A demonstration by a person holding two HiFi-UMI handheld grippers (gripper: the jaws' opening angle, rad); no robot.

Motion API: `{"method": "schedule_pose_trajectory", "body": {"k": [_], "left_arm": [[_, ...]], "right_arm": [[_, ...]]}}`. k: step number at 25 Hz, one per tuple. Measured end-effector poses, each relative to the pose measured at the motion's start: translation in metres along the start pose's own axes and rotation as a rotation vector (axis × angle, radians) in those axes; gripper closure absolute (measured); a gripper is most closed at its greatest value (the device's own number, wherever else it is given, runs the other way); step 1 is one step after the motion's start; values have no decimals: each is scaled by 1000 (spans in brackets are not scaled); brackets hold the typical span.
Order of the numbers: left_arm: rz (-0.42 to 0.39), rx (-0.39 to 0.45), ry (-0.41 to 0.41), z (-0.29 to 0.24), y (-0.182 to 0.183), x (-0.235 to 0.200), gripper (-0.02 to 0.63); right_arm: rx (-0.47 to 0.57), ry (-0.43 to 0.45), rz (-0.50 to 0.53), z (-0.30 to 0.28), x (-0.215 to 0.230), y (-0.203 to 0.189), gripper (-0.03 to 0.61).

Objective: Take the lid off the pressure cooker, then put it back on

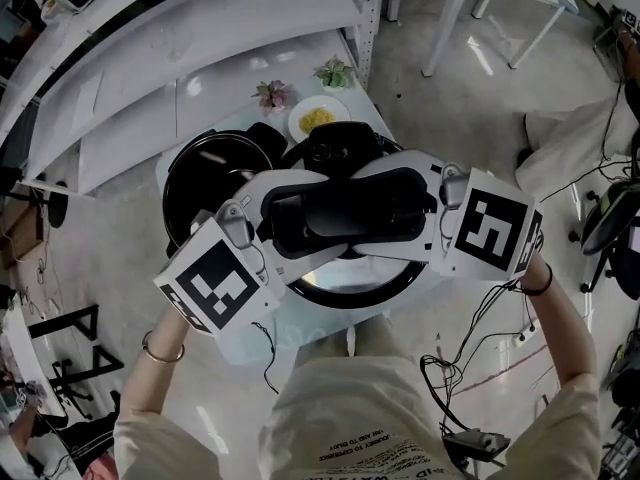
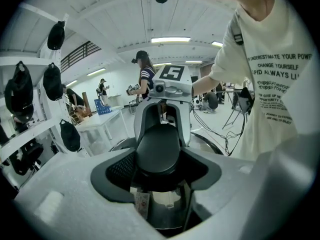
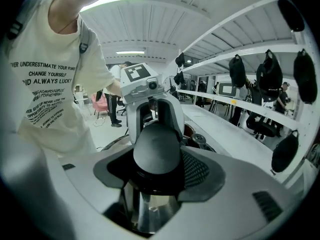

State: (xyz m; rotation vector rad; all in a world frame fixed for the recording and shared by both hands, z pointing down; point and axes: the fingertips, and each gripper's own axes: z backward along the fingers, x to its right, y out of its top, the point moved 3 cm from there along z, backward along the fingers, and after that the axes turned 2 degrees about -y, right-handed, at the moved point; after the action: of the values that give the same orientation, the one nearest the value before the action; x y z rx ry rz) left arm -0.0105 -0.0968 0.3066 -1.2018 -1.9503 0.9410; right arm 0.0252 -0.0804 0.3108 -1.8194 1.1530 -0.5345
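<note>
We have the lid point(image 1: 395, 276) off the cooker point(image 1: 205, 183), over the near side of the table point(image 1: 300, 333) just beside it. It is probably lifted, though the grippers hide most of it. The left gripper point(image 1: 285, 218) and right gripper point(image 1: 420, 203) each clamp one end of the black handle point(image 1: 345, 213). If one hand leads, the lid could twist, slip, or strike the cooker's rim.

Two small pot plants point(image 1: 272, 94) beside a plate point(image 1: 297, 126) of yellow food point(image 1: 318, 118); cables point(image 1: 432, 373) on the floor point(image 1: 470, 158).
</note>
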Motion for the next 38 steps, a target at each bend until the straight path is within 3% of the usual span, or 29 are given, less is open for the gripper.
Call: {"method": "schedule_pose_trajectory", "body": {"k": [8, 18, 38], "left_arm": [[-7, -3, -30, -46, 23, 24, 331], [19, -39, -52, -94, 18, 52, 331], [99, -176, -61, -158, -70, 76, 331]], "right_arm": [[-13, -20, -21, 42, -19, -34, 302], [-37, -11, -56, 61, -41, -82, 302], [-76, 28, -80, 9, -55, -179, 302]]}}
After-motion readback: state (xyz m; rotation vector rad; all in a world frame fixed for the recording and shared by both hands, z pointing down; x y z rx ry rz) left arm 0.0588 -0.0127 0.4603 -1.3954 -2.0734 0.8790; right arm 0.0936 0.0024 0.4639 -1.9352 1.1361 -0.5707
